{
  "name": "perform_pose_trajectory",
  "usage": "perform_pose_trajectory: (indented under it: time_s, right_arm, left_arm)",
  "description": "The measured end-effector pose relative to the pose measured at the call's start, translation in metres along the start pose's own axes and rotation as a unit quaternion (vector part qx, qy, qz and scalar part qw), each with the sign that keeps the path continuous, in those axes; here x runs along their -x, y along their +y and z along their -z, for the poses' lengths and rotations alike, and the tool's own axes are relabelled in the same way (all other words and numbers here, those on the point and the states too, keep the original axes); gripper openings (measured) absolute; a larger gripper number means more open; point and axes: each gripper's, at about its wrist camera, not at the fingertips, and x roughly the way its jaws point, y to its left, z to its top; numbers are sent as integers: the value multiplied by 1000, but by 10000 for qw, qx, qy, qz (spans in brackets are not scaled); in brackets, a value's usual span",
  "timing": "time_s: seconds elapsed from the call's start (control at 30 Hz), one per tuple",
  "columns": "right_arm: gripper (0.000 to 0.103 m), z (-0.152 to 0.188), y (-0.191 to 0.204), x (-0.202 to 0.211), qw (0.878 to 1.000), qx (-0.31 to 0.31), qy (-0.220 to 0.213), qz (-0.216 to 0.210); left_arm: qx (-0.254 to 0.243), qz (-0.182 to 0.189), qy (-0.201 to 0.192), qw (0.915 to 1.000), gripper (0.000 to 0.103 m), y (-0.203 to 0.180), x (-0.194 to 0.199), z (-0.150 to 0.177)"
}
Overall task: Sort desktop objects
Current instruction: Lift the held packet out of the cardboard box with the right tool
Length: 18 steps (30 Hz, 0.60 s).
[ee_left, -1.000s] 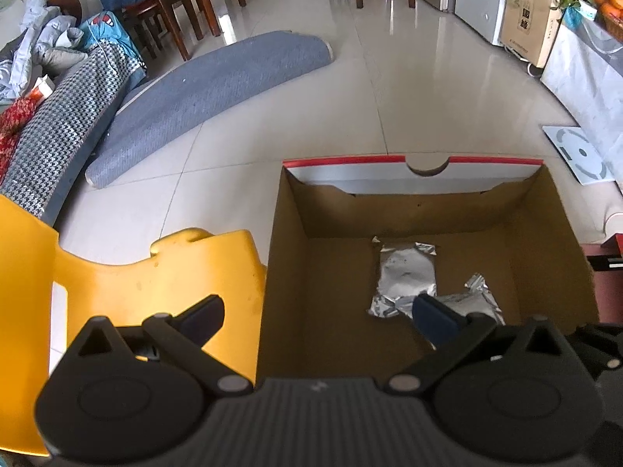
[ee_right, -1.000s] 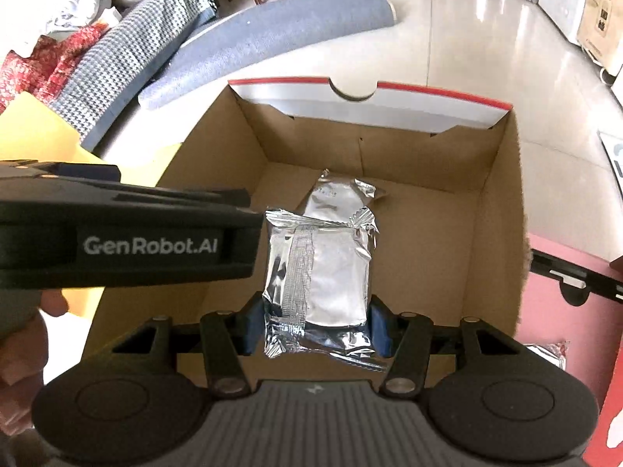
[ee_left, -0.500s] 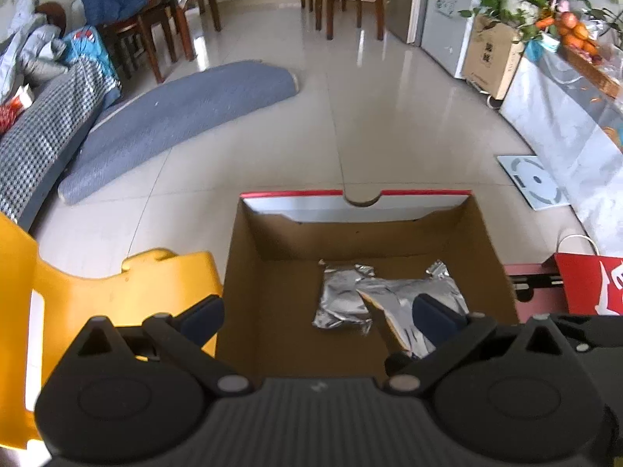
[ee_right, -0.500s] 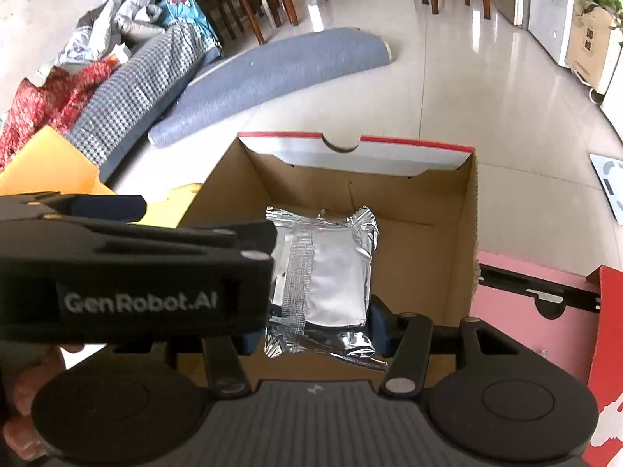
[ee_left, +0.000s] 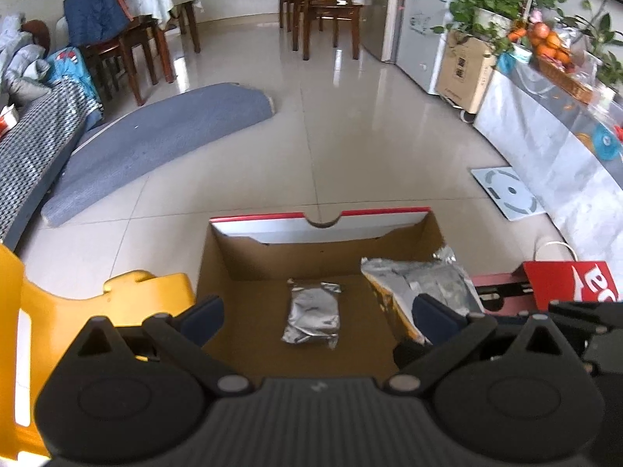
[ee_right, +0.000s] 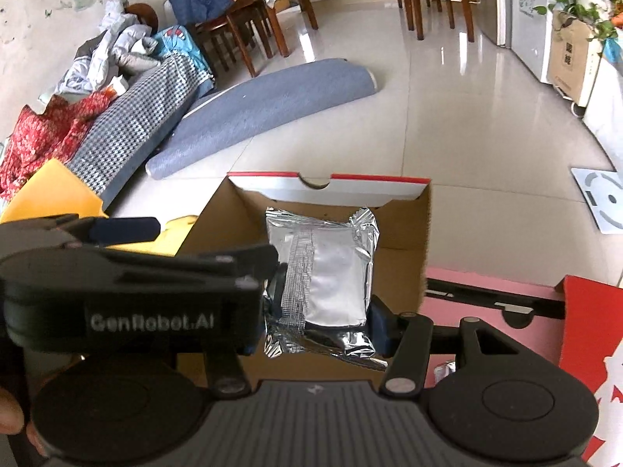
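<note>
The right tongs (ee_right: 323, 319) are clamping a silver foil packet (ee_right: 331, 268) between their blue pads, holding it upright above the near part of the open cardboard box (ee_right: 424, 225). In the left wrist view this same packet (ee_left: 420, 284) is showing at the box's right side, its lower part hidden behind the right finger of the left tongs (ee_left: 317, 315). The left tongs are standing wide open with nothing between their fingers, hanging over the near edge of the box (ee_left: 218, 257); in the right wrist view their black body, lettered GenRobot.AI, is sitting at the box's left.

A second, smaller foil packet (ee_left: 313, 317) is lying flat on the floor of the box, near its middle. Just left of the box a yellow plastic chair (ee_left: 128, 299) is standing, and just right of it a pink surface (ee_right: 490, 292) and a red printed lid (ee_left: 568, 284) are lying. The box's white, red-edged flap (ee_left: 319, 225) is forming its far wall. Beyond the box, a grey-blue mat (ee_left: 155, 144) is lying on the tiled floor (ee_left: 370, 136), with wooden chairs (ee_left: 315, 4) farther off.
</note>
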Motion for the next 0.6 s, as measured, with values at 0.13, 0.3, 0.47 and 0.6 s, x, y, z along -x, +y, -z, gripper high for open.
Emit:
perform_pose_trajectory:
  time_s: [0.13,0.3,0.47,0.6]
  right_arm:
    - [53,1,-6,6,10000,0,-21,32]
    - [53,4,-15,10,9999,-19,-20,124]
    - [53,5,-26,15,9996,-56,-43,262]
    - [53,6,-40,19,9992,-126,-45,384]
  left_arm:
    - [-7,93,-32,10000,103,-6,1,-1]
    - [-27,186,-181,9997,103,-13,6,-3]
    - [-94,261,-196,9994,103,-23,7,-5]
    - [-184,278,-188,9993,103,-31,6,-5]
